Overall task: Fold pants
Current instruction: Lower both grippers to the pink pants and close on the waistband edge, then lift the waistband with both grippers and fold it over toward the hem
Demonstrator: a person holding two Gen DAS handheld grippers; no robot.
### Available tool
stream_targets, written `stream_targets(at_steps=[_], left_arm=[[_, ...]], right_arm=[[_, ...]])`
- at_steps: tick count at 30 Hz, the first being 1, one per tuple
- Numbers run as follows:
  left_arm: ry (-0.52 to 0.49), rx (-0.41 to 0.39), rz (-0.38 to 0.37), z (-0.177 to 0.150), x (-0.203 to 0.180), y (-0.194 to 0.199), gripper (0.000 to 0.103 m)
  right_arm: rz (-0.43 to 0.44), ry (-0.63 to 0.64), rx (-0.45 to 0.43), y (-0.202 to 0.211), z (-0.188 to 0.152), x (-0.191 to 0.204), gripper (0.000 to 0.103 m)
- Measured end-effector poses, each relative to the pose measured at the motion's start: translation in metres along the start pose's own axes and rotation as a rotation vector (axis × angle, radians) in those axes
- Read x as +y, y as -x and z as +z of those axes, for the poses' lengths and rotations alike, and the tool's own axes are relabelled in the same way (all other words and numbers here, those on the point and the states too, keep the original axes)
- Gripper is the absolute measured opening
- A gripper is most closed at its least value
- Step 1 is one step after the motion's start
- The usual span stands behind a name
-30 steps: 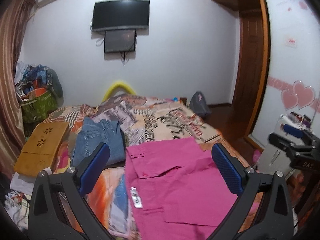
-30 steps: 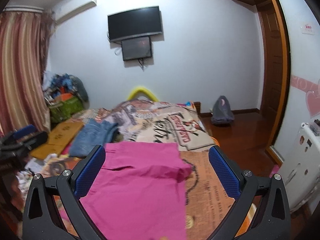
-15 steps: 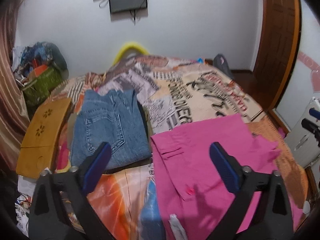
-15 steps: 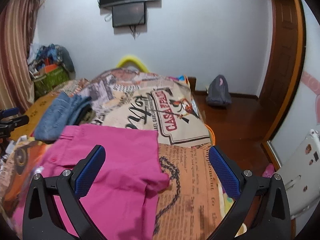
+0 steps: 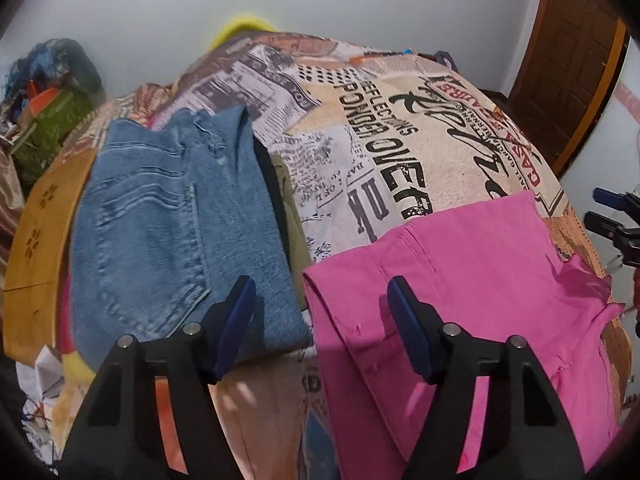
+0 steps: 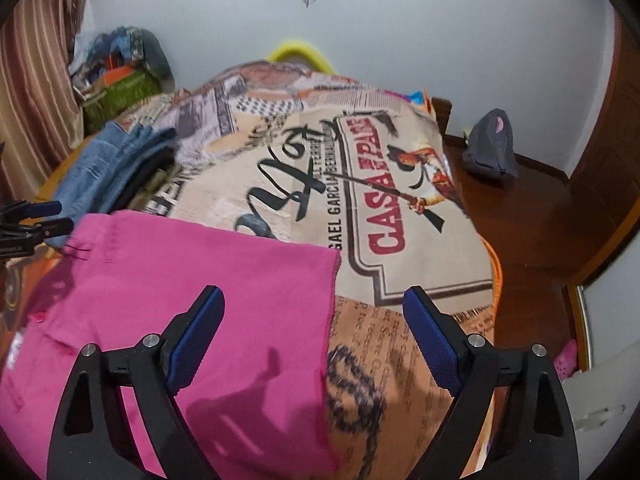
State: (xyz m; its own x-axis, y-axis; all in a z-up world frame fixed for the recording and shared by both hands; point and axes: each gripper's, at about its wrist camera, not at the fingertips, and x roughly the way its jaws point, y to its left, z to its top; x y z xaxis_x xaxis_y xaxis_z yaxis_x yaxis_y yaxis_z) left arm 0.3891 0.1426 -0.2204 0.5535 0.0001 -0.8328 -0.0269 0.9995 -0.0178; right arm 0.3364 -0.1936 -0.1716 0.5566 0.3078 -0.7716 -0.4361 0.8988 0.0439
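Note:
Folded pink pants [image 5: 472,288] lie flat on the bed at the near edge; they also show in the right wrist view [image 6: 192,300]. My left gripper [image 5: 322,326] is open and empty, hovering over the pants' far left corner, next to folded blue jeans [image 5: 168,224]. My right gripper [image 6: 314,334] is open and empty, hovering over the pants' far right corner and the bedspread. Each gripper shows small at the edge of the other's view: the right gripper [image 5: 612,222] and the left gripper [image 6: 36,220].
A printed bedspread [image 6: 360,184] covers the bed. The jeans top a stack of dark and olive clothes [image 5: 286,200]. A wooden tray [image 5: 36,232] lies at the left. A clutter pile [image 6: 116,72], a grey bag [image 6: 490,152] on the floor and a door [image 5: 568,52] stand around.
Both grippers have tilted down and moved closer to the bed, over the pants' far corners. The left gripper's jaws stand closer together than before. The pants have not moved.

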Motion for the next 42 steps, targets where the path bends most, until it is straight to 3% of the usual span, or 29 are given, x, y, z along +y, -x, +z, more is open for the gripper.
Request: stream_targets(at_steps=[6,9,13,15,18,20,22,27,35,42], left_arm=[[-0.005,0.068,-0.071,0.003,0.000,-0.029,0.047],[0.008,0.085,-0.094,0.004,0.002,-0.037,0.047],[0.012,0.095,-0.114,0.002,0.003,-0.043,0.044],[0.022,0.100,-0.134,0.001,0.005,-0.044,0.032],[0.045,0.108,-0.165,0.001,0.008,-0.045,0.022],[0.046,0.102,-0.159,0.002,0.007,-0.043,0.017],[0.050,0.089,-0.150,0.003,0.006,-0.039,0.014],[0.014,0.009,-0.120,0.014,0.003,-0.010,0.012],[-0.022,-0.134,-0.114,0.042,-0.005,0.055,0.011],[-0.058,-0.188,-0.139,0.028,-0.018,0.110,0.010]], right_arm=[[0.016,0.014,0.084,-0.042,0.007,-0.007,0.078],[0.031,0.006,0.114,-0.059,0.008,-0.009,0.077],[0.030,0.023,0.151,-0.078,0.008,-0.008,0.065],[0.031,0.023,0.169,-0.088,0.010,-0.007,0.061],[0.050,-0.005,0.169,-0.097,0.010,-0.006,0.050],[0.055,-0.003,0.151,-0.096,0.011,-0.002,0.022],[0.052,0.010,0.152,-0.095,0.013,0.003,0.007],[0.025,0.030,0.112,-0.085,0.020,0.008,0.005],[0.019,0.015,-0.063,-0.020,0.057,0.009,0.004],[0.036,0.004,-0.171,0.050,0.057,0.015,0.004]])
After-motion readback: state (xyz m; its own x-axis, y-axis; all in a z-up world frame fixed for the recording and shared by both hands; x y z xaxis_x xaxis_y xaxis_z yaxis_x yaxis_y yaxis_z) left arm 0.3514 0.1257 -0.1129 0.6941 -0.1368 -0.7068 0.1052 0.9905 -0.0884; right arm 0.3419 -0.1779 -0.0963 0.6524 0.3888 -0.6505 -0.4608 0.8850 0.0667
